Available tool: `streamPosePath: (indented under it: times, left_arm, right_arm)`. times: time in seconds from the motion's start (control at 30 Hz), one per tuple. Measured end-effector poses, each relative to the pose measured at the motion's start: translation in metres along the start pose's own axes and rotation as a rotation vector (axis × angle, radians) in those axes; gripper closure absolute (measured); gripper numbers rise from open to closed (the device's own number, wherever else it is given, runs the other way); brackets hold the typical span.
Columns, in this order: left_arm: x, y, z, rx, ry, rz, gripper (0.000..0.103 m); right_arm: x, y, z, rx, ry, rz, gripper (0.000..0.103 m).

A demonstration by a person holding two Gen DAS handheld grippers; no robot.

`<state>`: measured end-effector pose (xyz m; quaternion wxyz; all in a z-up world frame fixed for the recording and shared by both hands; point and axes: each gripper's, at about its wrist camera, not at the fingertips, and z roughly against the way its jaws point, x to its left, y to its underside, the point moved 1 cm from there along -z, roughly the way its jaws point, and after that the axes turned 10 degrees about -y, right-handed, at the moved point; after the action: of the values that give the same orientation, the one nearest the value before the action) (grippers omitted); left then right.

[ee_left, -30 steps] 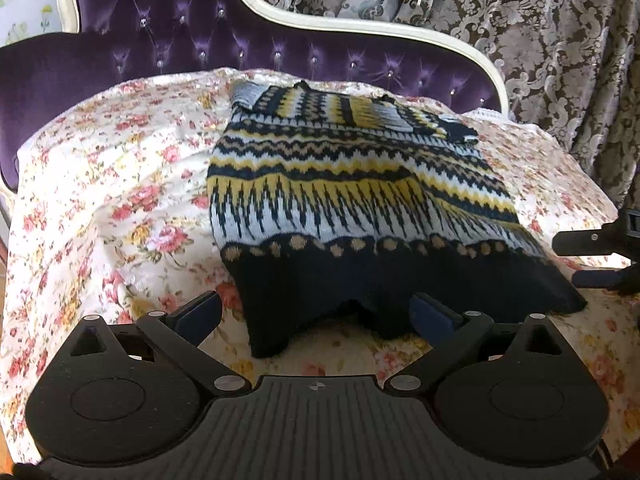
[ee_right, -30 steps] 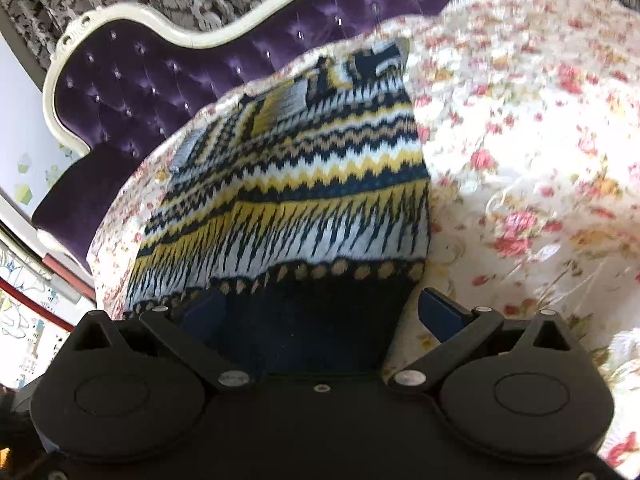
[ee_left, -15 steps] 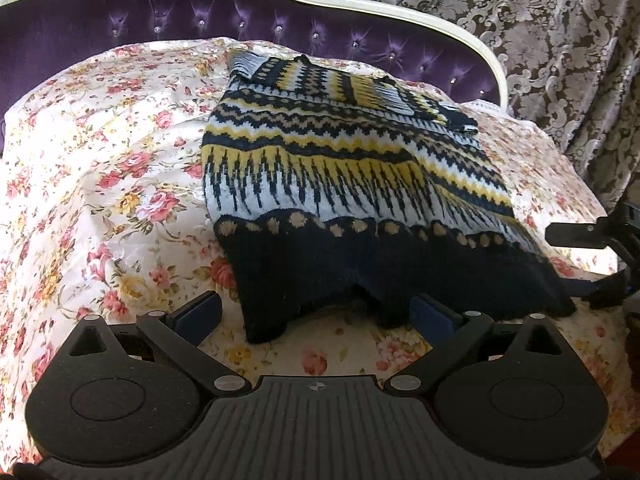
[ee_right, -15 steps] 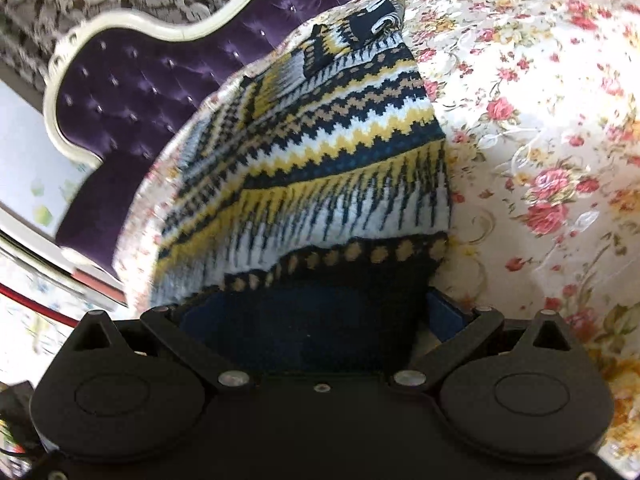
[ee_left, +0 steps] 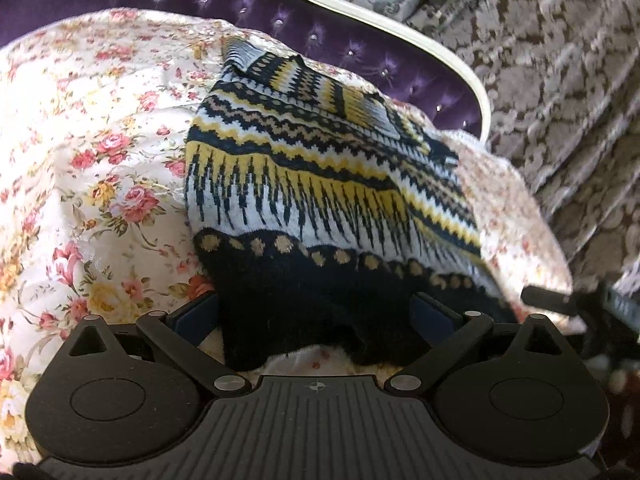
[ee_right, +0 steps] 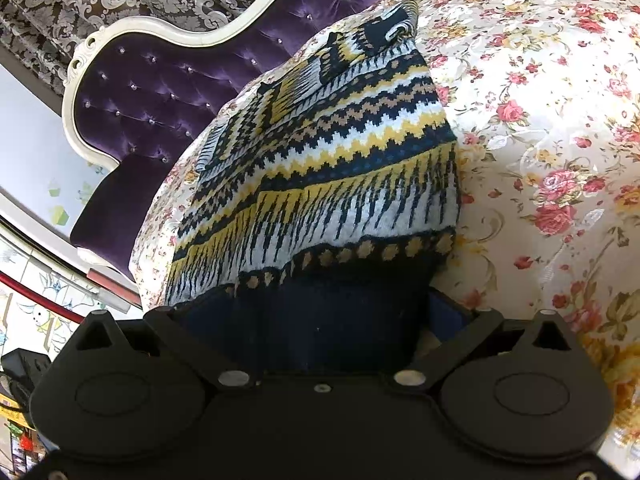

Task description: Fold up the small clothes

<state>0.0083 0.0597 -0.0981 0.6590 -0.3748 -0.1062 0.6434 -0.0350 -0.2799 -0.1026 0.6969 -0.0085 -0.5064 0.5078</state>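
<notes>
A small knitted sweater (ee_left: pixel 320 184) with navy, yellow and white zigzag bands lies on a floral bedspread (ee_left: pixel 100 152); its sleeves are folded in at the far end. Its dark navy hem lies between the spread fingers of my left gripper (ee_left: pixel 316 316), which is open. The sweater also shows in the right wrist view (ee_right: pixel 340 168). There its hem fills the gap of my right gripper (ee_right: pixel 316 316), also open, at the other hem corner. The right gripper's fingers show at the right edge of the left wrist view (ee_left: pixel 560 300).
A purple tufted headboard (ee_left: pixel 280 12) with a cream frame stands behind the bed. Patterned curtains (ee_left: pixel 560 60) hang at the right. The floral bedspread (ee_right: pixel 540 140) stretches right of the sweater. The bed's left edge drops to a tiled floor (ee_right: pixel 36 300).
Both grippers have moved forward onto the sweater's hem, so the navy band now lies between their fingers. The hem has bunched slightly.
</notes>
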Motion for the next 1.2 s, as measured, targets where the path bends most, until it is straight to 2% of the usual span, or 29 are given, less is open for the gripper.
streamPosePath:
  times: [0.07,0.17,0.23,0.3,0.33,0.37,0.43,0.47,0.5,0.53,0.6,0.8,1.0,1.2]
  left_arm:
    - [0.004,-0.003,-0.002,0.001,0.013,0.028,0.002]
    - [0.005,-0.008,-0.006,-0.001,0.017,0.041,0.002]
    - [0.005,-0.01,-0.008,-0.003,0.019,0.047,0.009]
    - [0.006,-0.012,-0.009,-0.005,0.012,0.05,0.031]
    - [0.007,-0.012,-0.009,-0.006,0.003,0.053,0.035]
    - [0.008,-0.012,-0.01,-0.007,-0.005,0.054,0.044]
    - [0.01,-0.012,-0.01,-0.011,-0.025,0.058,0.061]
    - [0.012,-0.012,-0.01,-0.013,-0.036,0.06,0.076]
    - [0.013,-0.011,-0.01,-0.015,-0.045,0.061,0.086]
    - [0.015,-0.011,-0.01,-0.018,-0.044,0.068,0.088]
    - [0.019,-0.009,-0.009,-0.03,-0.029,0.093,0.093]
    - [0.016,-0.017,0.004,-0.082,0.007,0.092,0.094]
    - [0.005,-0.042,0.019,-0.145,0.065,0.071,0.094]
    - [-0.006,-0.076,0.023,-0.199,0.109,0.047,0.094]
  right_arm:
    - [-0.001,0.0,0.001,-0.007,-0.007,-0.007,0.003]
    - [-0.004,0.0,0.002,-0.019,-0.01,-0.026,0.018]
    - [-0.006,0.001,0.003,-0.024,-0.006,-0.032,0.036]
    - [-0.008,0.002,0.005,-0.028,0.012,-0.027,0.045]
    - [-0.009,0.002,0.006,-0.031,0.021,-0.025,0.051]
    - [-0.009,0.002,0.007,-0.035,0.027,-0.023,0.054]
    - [-0.009,0.001,0.01,-0.046,0.028,-0.019,0.066]
    - [-0.009,0.001,0.011,-0.051,0.03,-0.014,0.07]
    - [-0.008,0.001,0.012,-0.054,0.031,-0.005,0.078]
    - [-0.008,0.0,0.012,-0.057,0.033,0.001,0.083]
    - [-0.009,0.0,0.013,-0.061,0.02,0.004,0.084]
    - [-0.009,-0.005,0.02,-0.086,-0.043,-0.003,0.087]
    - [-0.002,-0.025,0.031,-0.141,-0.122,-0.003,0.088]
    - [0.01,-0.059,0.036,-0.2,-0.204,0.015,0.088]
